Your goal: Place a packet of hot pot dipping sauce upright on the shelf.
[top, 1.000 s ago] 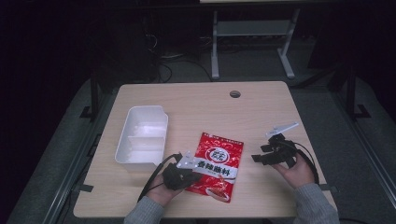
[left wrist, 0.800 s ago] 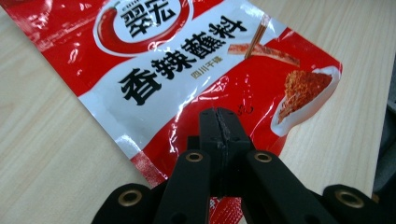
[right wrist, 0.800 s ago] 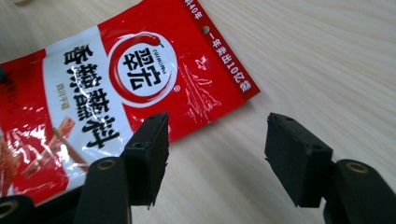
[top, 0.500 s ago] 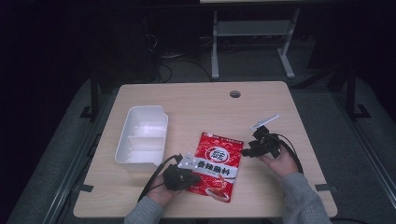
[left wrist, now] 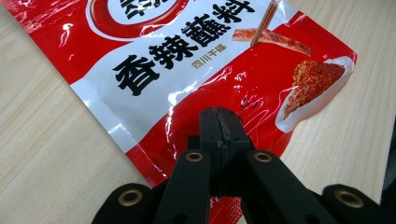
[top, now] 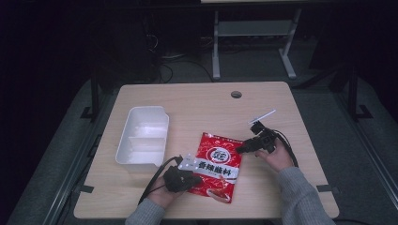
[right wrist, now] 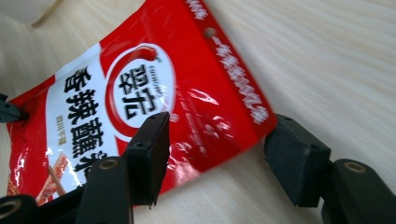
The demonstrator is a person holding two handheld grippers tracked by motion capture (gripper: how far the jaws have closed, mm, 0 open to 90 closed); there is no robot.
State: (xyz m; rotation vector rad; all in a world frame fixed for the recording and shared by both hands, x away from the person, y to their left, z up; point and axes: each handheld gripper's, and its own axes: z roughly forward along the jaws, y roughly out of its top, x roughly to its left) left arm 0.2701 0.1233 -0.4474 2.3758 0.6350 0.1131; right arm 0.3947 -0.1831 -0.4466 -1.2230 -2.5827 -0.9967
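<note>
Now the right gripper has come in from the table's right side over the last second and sits at the top right corner of the glossy red and white seasoning pouch, which lies flat on the pale wooden table just right of the white 2-compartment plastic tray. In the right gripper view its 2 black jaws stand wide apart, 1 over the pouch face and 1 just off the sealed edge, so nothing is clamped on that side yet. The left gripper is pressed together on the pouch's lower edge, pinning it near the person's side of the table. That reads as a 2-handed grasp being set up: 1 end held, the other about to be pinched, perhaps to lift or tear the pouch.

Whether the right jaws touch the film or hover above it is hard to tell. The left gripper view cuts off the pouch's top, and the high view is too small to show the pinned edge. The tray's contents, if any, cannot be made out.
</note>
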